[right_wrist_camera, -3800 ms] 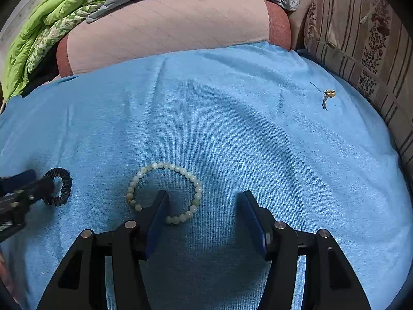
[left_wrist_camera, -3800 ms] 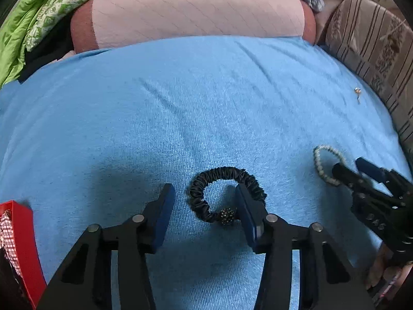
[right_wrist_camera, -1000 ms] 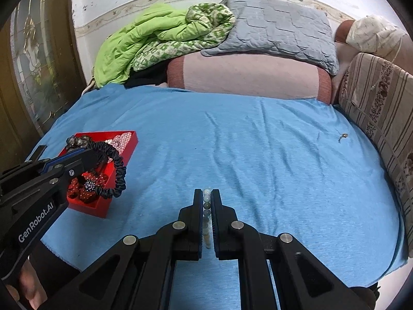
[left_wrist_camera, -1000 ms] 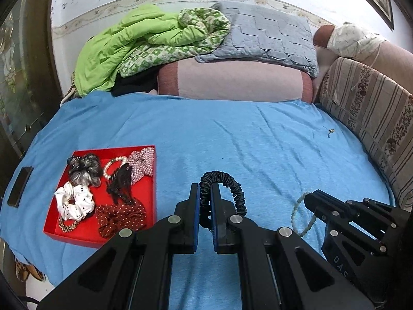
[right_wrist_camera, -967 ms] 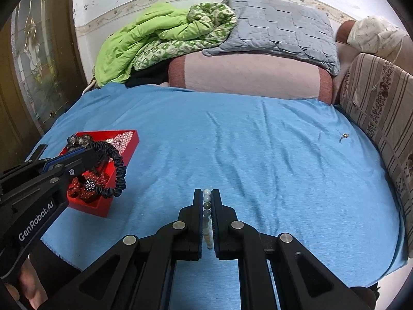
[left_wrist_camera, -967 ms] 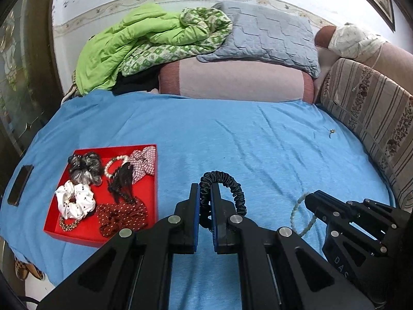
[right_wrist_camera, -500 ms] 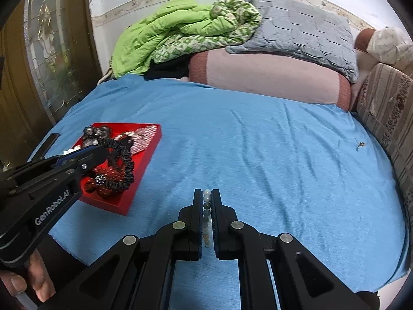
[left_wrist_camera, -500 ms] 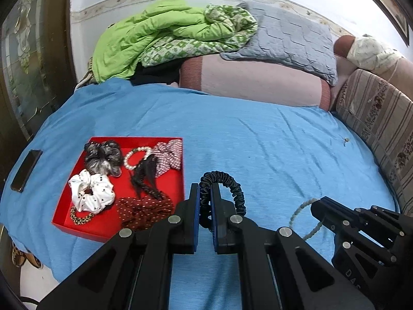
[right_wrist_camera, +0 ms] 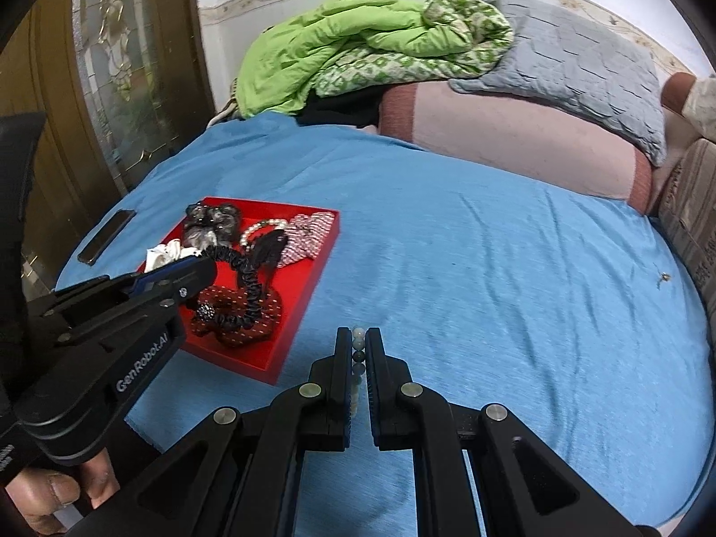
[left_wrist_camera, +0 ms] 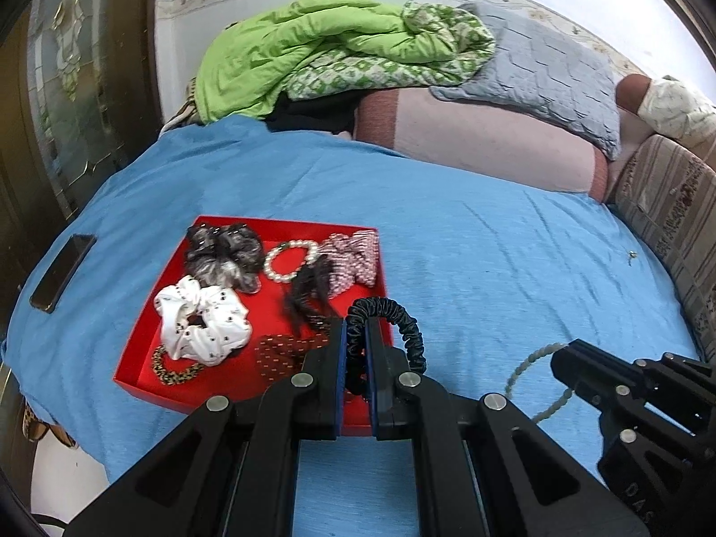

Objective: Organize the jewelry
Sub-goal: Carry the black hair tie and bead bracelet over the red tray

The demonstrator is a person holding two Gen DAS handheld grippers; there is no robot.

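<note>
1. the left gripper (left_wrist_camera: 355, 349) is clamped on a black hair tie (left_wrist_camera: 394, 326), which is held in the air over the near right corner of the red tray (left_wrist_camera: 134, 371).
2. the right gripper (right_wrist_camera: 359, 358) is clamped on a pale bead bracelet (left_wrist_camera: 532, 376), which is carried above the blue sheet (right_wrist_camera: 492, 268), right of the tray.
3. the hair tie is judged light, soft and springy; it is best pinched across its band, away from the beaded ball (right_wrist_camera: 206, 311).
4. the bracelet is judged light and limp, with hard, slippery beads; a firm pinch across the strand is advised.
</note>
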